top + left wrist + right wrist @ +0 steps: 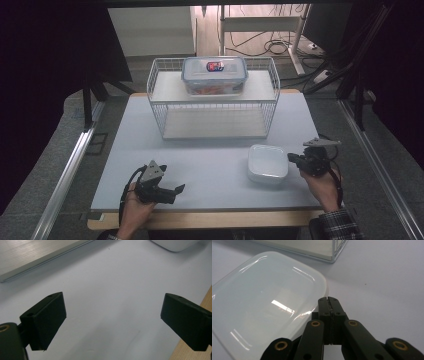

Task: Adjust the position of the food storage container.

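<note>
The pale surface (210,165) carries a white wire basket (214,117) with a lidded food container (214,75) on its upper shelf. In front of it, towards the right, sits the white square dish (267,163). The right gripper (292,158), clenched on nothing, is at the dish's rim, possibly touching it; a closed push could skid the dish instead of lifting it. The left gripper (180,189) rests released, well apart.

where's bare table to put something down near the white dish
Bare table lies between the left hand-held gripper, the white dish and the wire rack. It is crowded at the dish's right edge, where the shut right hand-held gripper sits.
</note>
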Available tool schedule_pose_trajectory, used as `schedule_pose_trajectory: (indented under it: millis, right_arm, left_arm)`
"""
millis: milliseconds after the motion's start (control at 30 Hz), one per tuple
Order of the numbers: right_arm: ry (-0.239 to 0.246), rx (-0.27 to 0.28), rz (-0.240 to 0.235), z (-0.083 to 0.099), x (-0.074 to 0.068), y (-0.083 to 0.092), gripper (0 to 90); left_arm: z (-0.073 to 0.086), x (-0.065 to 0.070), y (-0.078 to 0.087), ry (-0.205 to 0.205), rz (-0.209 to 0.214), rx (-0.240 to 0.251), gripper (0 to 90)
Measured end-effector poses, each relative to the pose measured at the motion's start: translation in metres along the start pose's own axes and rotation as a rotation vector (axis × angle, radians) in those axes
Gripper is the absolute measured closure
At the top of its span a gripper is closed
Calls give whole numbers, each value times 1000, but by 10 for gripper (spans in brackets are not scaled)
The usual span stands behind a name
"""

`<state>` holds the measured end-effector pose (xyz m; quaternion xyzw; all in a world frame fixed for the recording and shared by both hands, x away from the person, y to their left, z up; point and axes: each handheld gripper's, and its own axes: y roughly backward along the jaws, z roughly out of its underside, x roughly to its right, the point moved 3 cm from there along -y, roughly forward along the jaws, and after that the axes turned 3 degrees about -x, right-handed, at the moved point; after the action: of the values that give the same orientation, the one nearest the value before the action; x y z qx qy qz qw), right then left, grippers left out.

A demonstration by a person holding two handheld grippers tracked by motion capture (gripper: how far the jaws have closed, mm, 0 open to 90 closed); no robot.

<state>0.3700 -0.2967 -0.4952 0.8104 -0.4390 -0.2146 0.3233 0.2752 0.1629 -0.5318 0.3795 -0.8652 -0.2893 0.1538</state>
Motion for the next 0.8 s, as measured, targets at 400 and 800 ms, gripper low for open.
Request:
schedule_pose_trajectory:
  millis: [400,800]
  right_arm:
    - [-38,-10,-90,5,-20,1,894]
    - [49,-8,-199,-12,-66,-27,893]
  left_arm:
    - [-1,2,-1,-16,-7,-8,58]
    - [-2,3,-3,-14,-2,-15,57]
